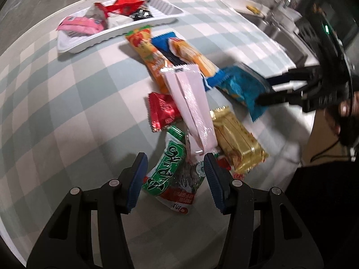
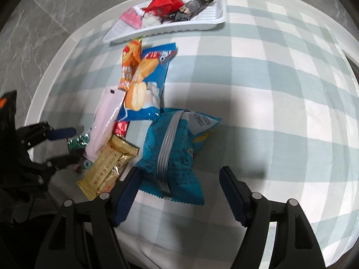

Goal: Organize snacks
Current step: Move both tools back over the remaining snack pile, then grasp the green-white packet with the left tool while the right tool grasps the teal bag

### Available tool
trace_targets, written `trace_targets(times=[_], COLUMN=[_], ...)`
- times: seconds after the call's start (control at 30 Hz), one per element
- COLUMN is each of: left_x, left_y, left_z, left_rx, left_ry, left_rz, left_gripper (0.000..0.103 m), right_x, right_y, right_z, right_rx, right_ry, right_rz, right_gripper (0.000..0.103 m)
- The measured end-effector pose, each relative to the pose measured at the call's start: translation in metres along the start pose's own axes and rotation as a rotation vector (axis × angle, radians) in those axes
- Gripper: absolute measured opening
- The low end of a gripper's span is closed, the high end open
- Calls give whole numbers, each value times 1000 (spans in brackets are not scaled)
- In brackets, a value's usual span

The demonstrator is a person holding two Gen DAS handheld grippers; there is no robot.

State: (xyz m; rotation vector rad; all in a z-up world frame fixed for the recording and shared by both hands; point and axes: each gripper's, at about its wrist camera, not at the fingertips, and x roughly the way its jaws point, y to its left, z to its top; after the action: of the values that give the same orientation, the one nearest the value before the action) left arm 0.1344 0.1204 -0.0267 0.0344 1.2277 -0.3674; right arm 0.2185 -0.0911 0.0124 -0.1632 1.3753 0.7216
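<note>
Currently both jaws are standing apart: left hand-held gripper (image 1: 176,179) straddling green packet (image 1: 172,172), right hand-held gripper (image 2: 179,192) over teal bag (image 2: 172,154). Pink packet (image 1: 190,105) is overlapping green; closing may be snagging both.

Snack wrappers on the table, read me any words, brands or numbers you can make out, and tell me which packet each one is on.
No text reads with certainty.
Green seaweed packet: large stylised lettering, not legible to me; small print blurred.
Teal bag: a printed date code on its back flap, digits too blurred.
Blue biscuit packet: logo blurred.
Orange packet, gold bar, red wrapper: unreadable.
</note>
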Motion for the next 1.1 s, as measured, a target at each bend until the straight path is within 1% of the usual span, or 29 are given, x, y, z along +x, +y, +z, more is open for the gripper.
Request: trace_targets(times=[0.03,0.13,0.27,0.4,0.43,0.47,0.5,0.57,0.6,0.63,0.73,0.8,0.87,0.93,0.97,1.0,1.03,1.07,1.1], left_x=[2,7,16,27,29,29,30,31,33,33,35,35,34,32,30,30,29,28,28], left_y=[-3,-12,-24,-35,-36,-38,-38,-36,-35,-34,-35,-35,-32,-29,-29,-31,-32,-33,-31], left_z=[0,0,-3,-7,-8,-8,-8,-6,-6,-6,-5,-6,-6,-8,-11,-11,-12,-13,-13], left_rx=[25,89,183,245,258,268,269,265,264,262,261,269,261,249,249,254,258,253,245], left_ry=[9,31,68,98,102,89,93,93,91,88,84,75,70,67,61,55,49,47,43], left_rz=[8,20,50,81,92,95,94,104,118,128,132,132,117,76,77,72,68,66,62], left_gripper=[53,55,55,56,57,57,58,64,70,74,75,75,74,61,59,53,50,49,45], right_x=[-1,1,10,21,23,24,25,27,29,30,32,33,33,32,31,30,29,28,26], right_y=[0,3,10,20,21,22,24,26,28,30,33,37,37,36,35,32,28,25,19], right_z=[-1,0,4,9,9,11,12,14,17,17,17,16,15,14,14,14,14,14,14], right_rx=[8,22,10,2,-1,-6,-12,-26,-33,-45,-76,-104,-125,-131,-130,-120,-106,-92,-67], right_ry=[-5,-10,-9,-3,-4,-8,-9,-12,-12,-12,-19,-26,-32,-38,-42,-45,-49,-51,-54], right_rz=[12,46,30,10,3,-3,-9,-25,-30,-41,-80,-113,-128,-123,-119,-106,-91,-76,-45], right_gripper=[74,74,74,74,74,74,74,74,74,74,70,62,60,58,56,53,51,50,49])
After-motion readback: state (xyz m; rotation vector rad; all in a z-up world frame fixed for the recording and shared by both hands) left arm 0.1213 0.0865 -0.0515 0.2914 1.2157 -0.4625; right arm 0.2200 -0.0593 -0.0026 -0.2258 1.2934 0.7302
